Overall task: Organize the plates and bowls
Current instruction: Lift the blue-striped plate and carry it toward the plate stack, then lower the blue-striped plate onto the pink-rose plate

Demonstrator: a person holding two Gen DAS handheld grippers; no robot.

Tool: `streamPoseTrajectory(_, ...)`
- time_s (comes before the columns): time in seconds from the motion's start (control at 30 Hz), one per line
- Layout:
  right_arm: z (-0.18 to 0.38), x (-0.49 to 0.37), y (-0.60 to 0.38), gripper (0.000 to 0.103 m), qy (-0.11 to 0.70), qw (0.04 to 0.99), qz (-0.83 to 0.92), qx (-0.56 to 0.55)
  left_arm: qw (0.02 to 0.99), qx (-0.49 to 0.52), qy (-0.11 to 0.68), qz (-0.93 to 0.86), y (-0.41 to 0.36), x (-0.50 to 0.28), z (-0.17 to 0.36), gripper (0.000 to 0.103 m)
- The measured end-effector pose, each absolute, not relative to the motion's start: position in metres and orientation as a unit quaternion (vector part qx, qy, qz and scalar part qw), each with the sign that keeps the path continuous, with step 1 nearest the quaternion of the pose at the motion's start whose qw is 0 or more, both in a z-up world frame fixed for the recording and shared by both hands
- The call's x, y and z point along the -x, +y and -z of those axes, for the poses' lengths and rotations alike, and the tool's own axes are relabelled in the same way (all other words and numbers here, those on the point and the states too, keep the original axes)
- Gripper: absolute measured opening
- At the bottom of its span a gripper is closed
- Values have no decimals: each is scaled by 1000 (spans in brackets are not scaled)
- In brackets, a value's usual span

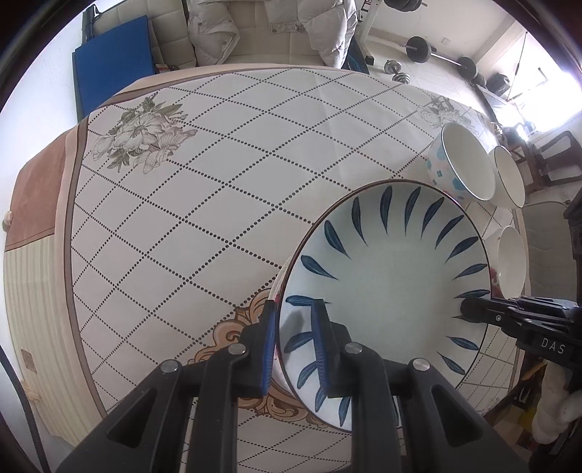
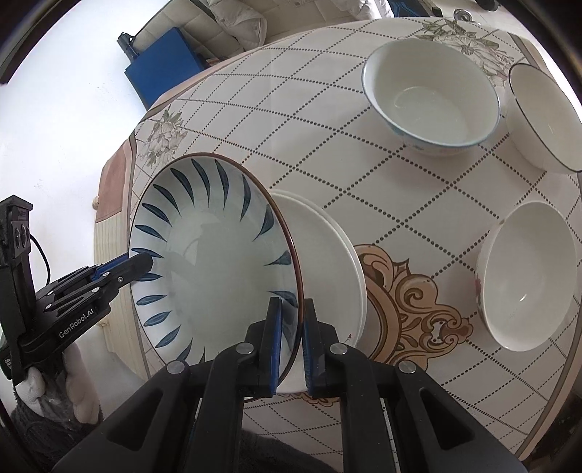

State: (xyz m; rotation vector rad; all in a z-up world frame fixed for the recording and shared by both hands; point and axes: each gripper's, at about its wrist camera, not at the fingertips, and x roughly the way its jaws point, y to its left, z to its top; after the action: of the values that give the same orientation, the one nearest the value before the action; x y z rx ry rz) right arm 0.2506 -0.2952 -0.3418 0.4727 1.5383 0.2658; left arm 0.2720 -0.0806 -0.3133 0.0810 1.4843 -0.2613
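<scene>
A large plate with blue leaf strokes [image 1: 385, 276] [image 2: 218, 262] hangs between both grippers above the table. My left gripper [image 1: 294, 309] is shut on its left rim, one pad above and one below. My right gripper [image 2: 291, 303] is shut on the opposite rim. Each gripper shows in the other's view, the right gripper [image 1: 469, 309] and the left gripper [image 2: 145, 260]. Partly under the held plate lies a stack of white plates [image 2: 327, 262], seen only as a sliver [image 1: 277, 287] in the left wrist view.
Three bowls stand on the checked tablecloth [image 2: 382, 174]: a blue-flowered bowl [image 2: 433, 98] [image 1: 462, 163], a dark-rimmed white bowl [image 2: 545, 120] [image 1: 509, 178] and a white bowl with red marks [image 2: 531, 276] [image 1: 511, 265]. A gloved hand [image 2: 36, 385] holds the left gripper. A sofa [image 1: 254, 32] and weights [image 1: 418, 47] lie beyond the table.
</scene>
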Motion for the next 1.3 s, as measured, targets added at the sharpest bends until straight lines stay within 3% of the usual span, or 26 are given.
streamPoseTrajectory(0.6,400,-234,-294,11,724,651,-94,-207,683,-74,718,115,-97,-256,373,16)
streamPoseTrajectory(1.07,409,-239,-296,11,733,642,-89,-206,669,-78,730,115,-104,-265,383,16)
streamPoseTrajectory(1.3,411,-243,-293,16,741,631,-82,-212,661,-64,740,106,-101,-269,386,18)
